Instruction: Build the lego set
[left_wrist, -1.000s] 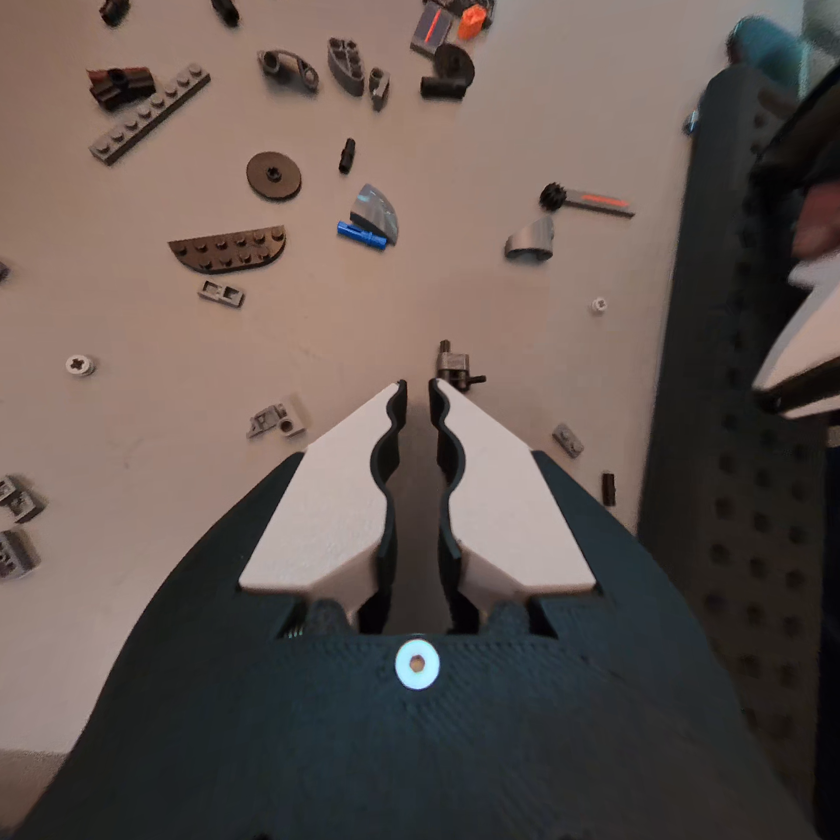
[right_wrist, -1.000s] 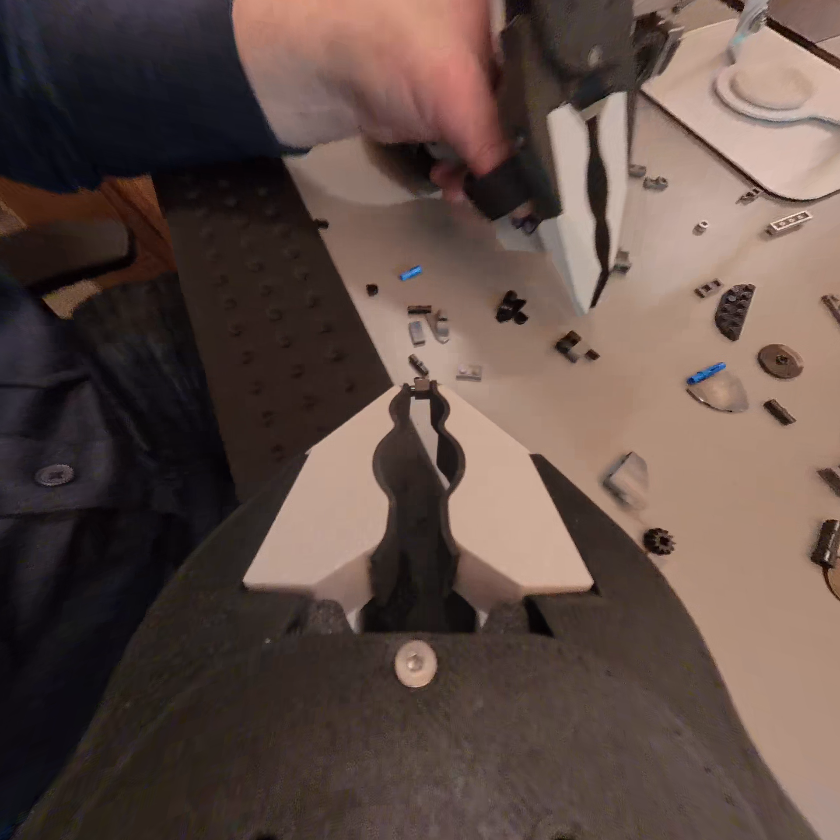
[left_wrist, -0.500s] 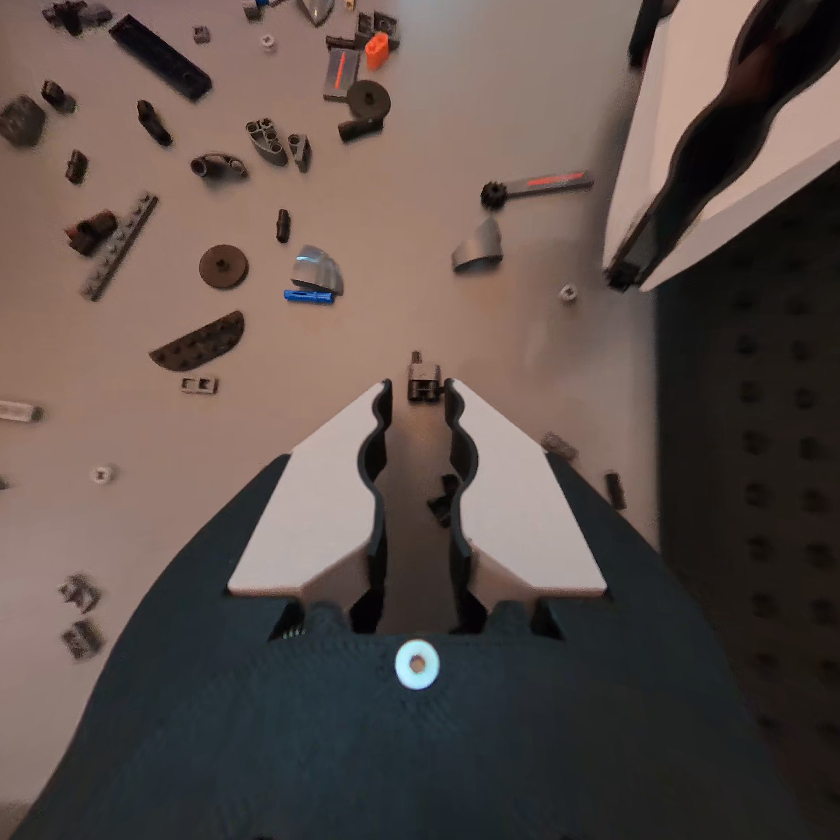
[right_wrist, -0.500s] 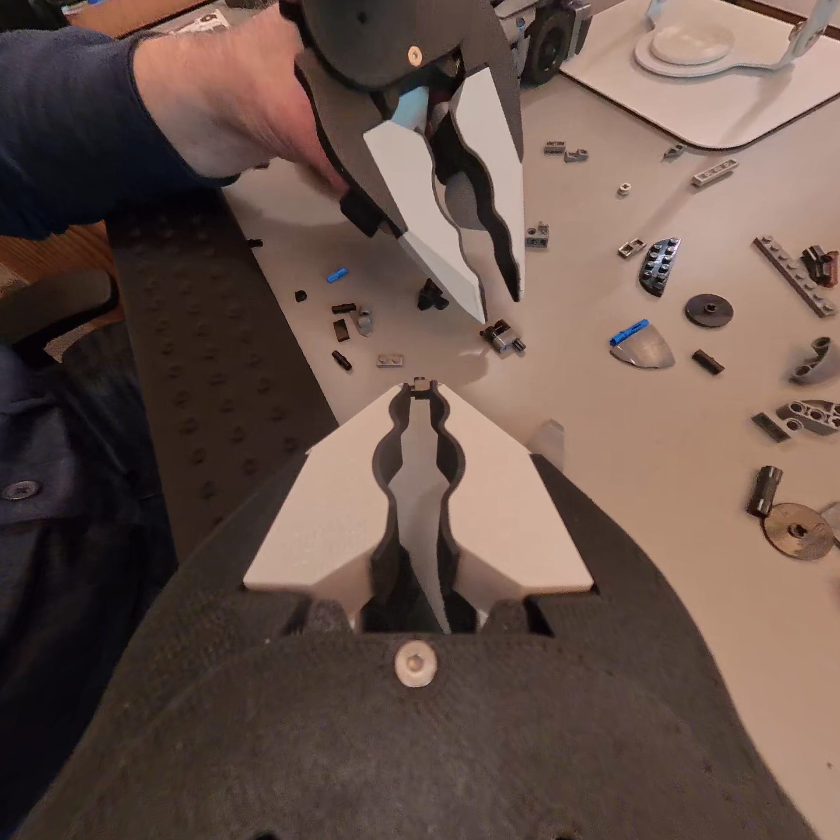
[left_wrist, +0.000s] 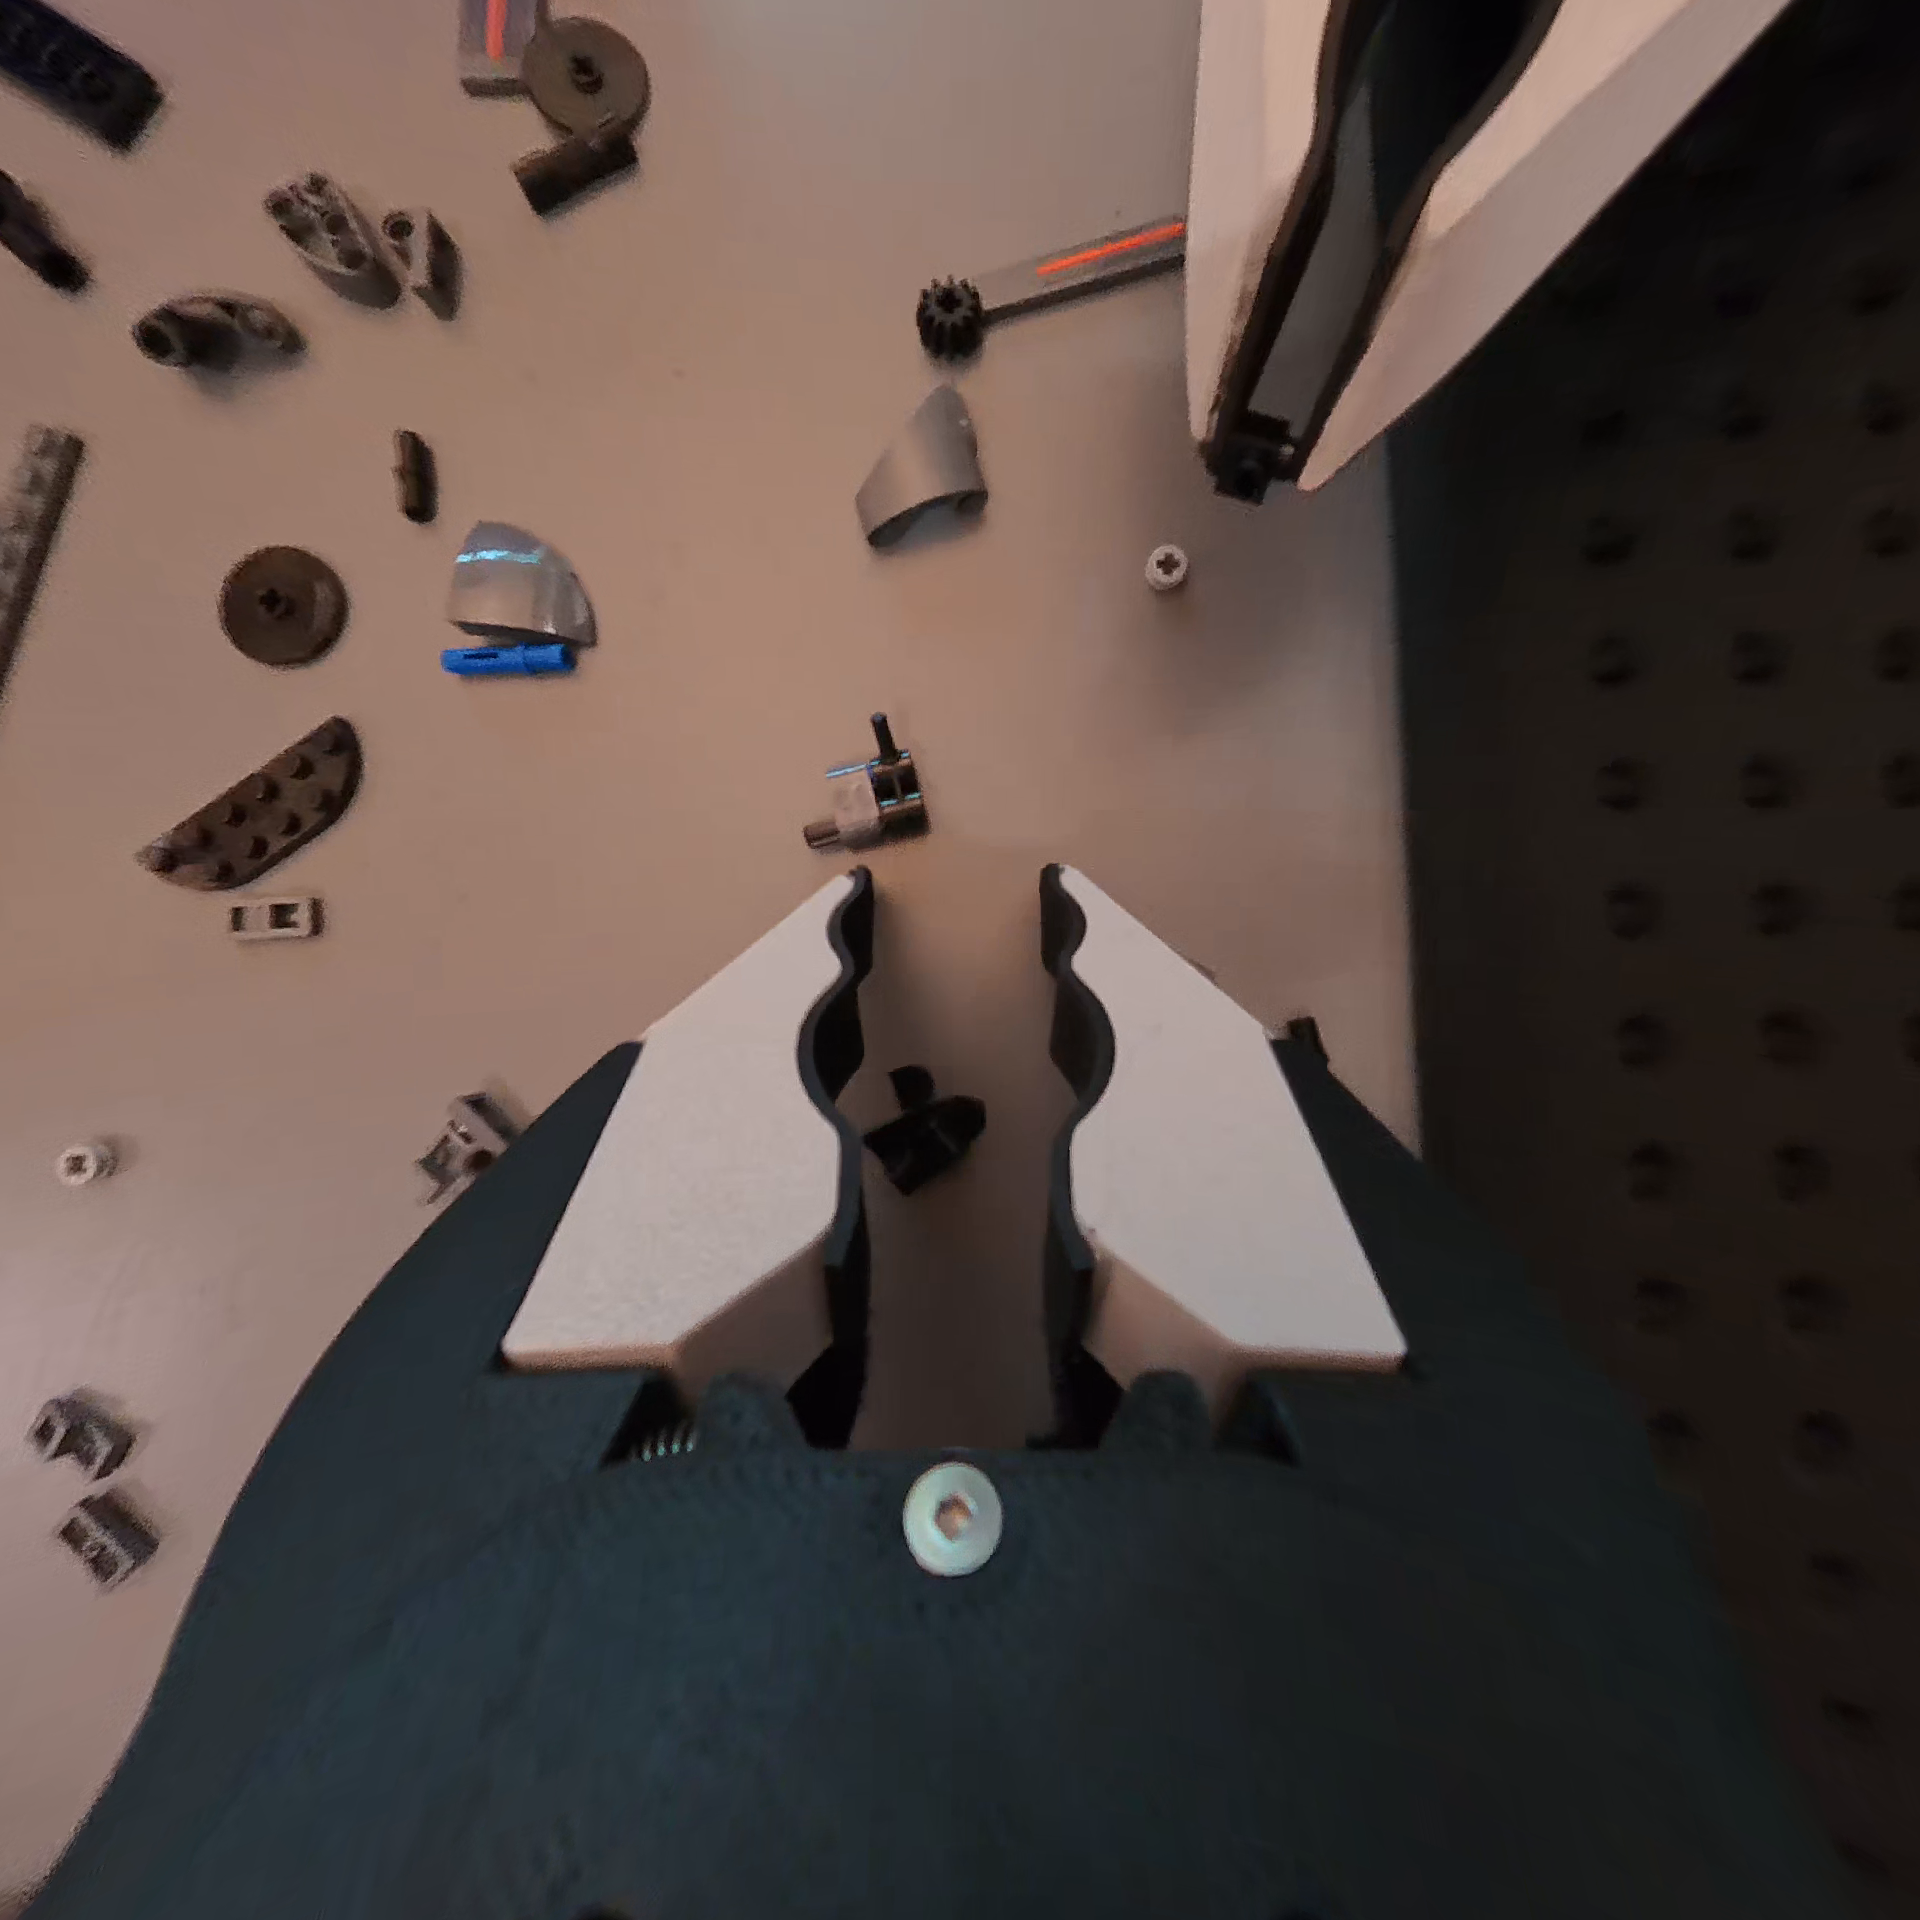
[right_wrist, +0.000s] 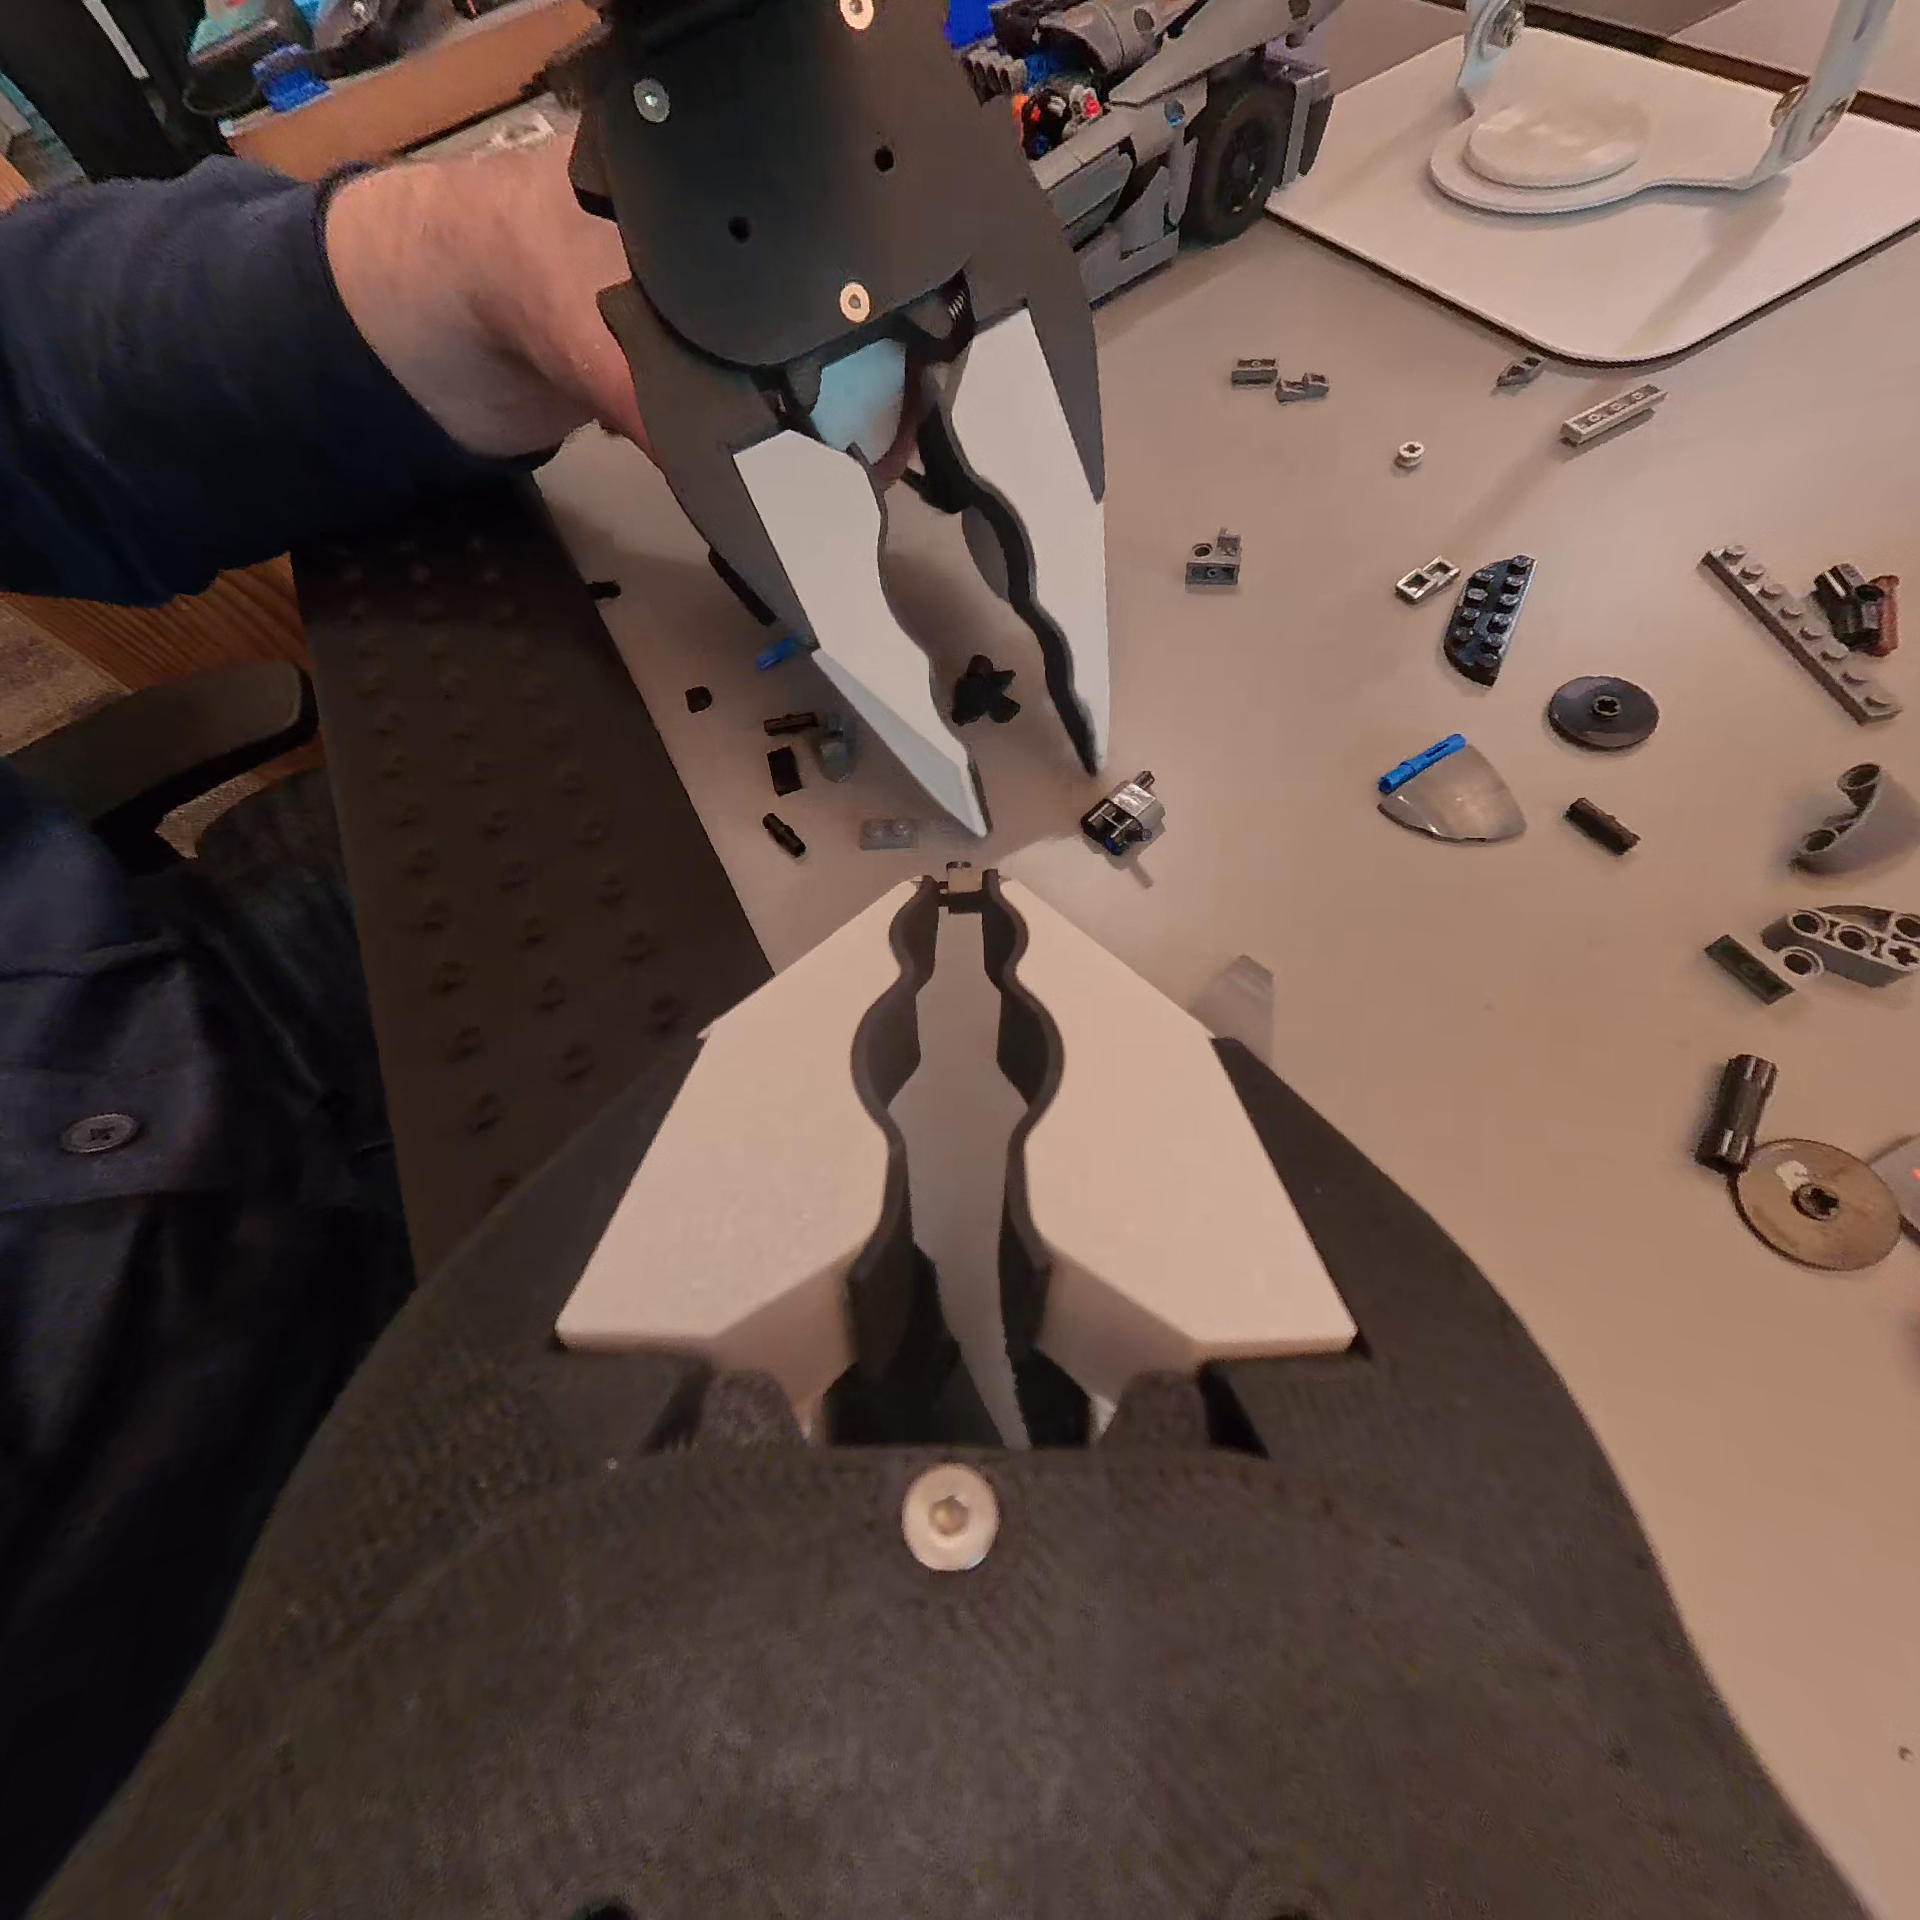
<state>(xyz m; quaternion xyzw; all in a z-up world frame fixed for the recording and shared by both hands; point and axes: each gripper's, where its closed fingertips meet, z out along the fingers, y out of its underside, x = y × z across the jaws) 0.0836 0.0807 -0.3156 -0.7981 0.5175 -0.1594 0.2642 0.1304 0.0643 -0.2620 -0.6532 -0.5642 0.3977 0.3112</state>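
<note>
My left gripper (left_wrist: 956, 878) is open and empty, held low over the pale table (left_wrist: 727, 312). Just ahead of its left fingertip lies a small grey-and-black assembly (left_wrist: 873, 795). A black clip-like piece (left_wrist: 925, 1138) lies on the table between its fingers. My right gripper (right_wrist: 961, 883) is shut on a tiny dark piece (right_wrist: 961, 891) at its very tips. It shows at the upper right of the left wrist view (left_wrist: 1252, 462). In the right wrist view the left gripper (right_wrist: 1032, 795) points down next to the small assembly (right_wrist: 1122, 816), held by a hand (right_wrist: 468, 312).
A dark studded mat (left_wrist: 1714, 935) borders the table's right side. Loose pieces lie around: a blue pin (left_wrist: 506, 661), a grey curved shell (left_wrist: 516, 582), a dark half-round plate (left_wrist: 260, 810), a black gear (left_wrist: 948, 309). A partly built car (right_wrist: 1143, 135) and a white board (right_wrist: 1662, 301) stand at the back. The left gripper's tips are roughly 8 cm from the right gripper's.
My left gripper has opened wider and come down closer to the table, by the small assembly. My right gripper has stayed shut on its tiny piece and drawn nearer the left one.
</note>
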